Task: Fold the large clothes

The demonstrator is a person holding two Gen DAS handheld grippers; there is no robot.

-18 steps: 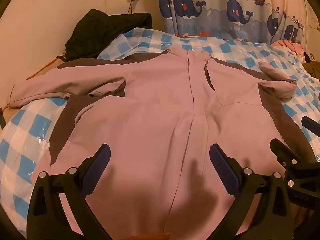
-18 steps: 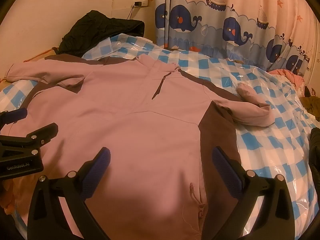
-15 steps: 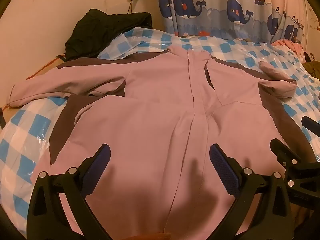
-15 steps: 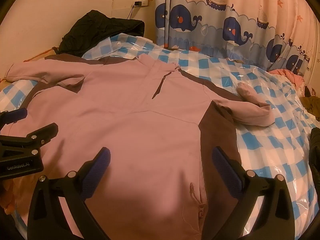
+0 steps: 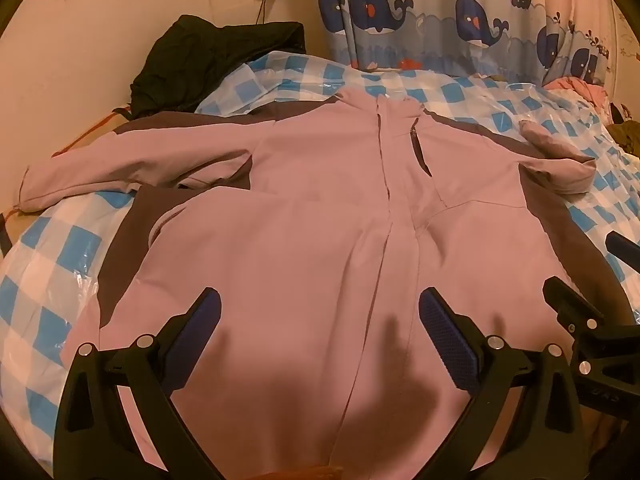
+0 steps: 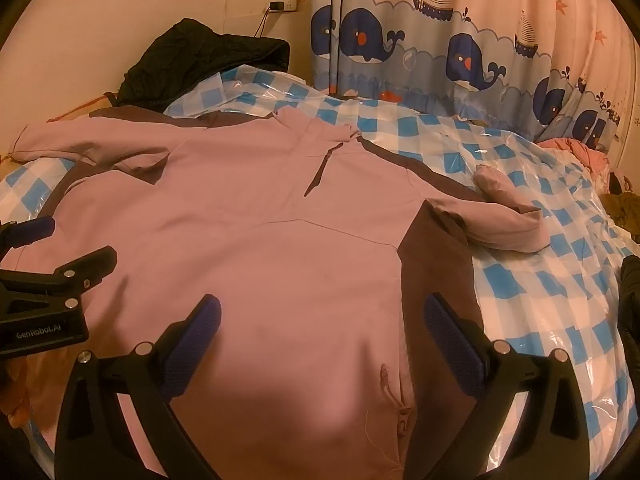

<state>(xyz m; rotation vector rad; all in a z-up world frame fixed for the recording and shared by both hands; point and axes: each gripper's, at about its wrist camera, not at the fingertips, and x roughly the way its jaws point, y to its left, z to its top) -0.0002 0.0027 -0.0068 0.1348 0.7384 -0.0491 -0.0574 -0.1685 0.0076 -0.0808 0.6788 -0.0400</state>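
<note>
Both wrist views look down, sharing the jacket (image 5: 312, 240).

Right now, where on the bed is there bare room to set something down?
Free: checkered cover right of the pink jacket, below its folded sleeve, and the strip before the whale curtain. Crowded: far-left corner under the black garment.

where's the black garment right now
In both wrist views the black garment lies bunched at the far left, against the wall below the wall socket, just beyond the pink jacket.
</note>
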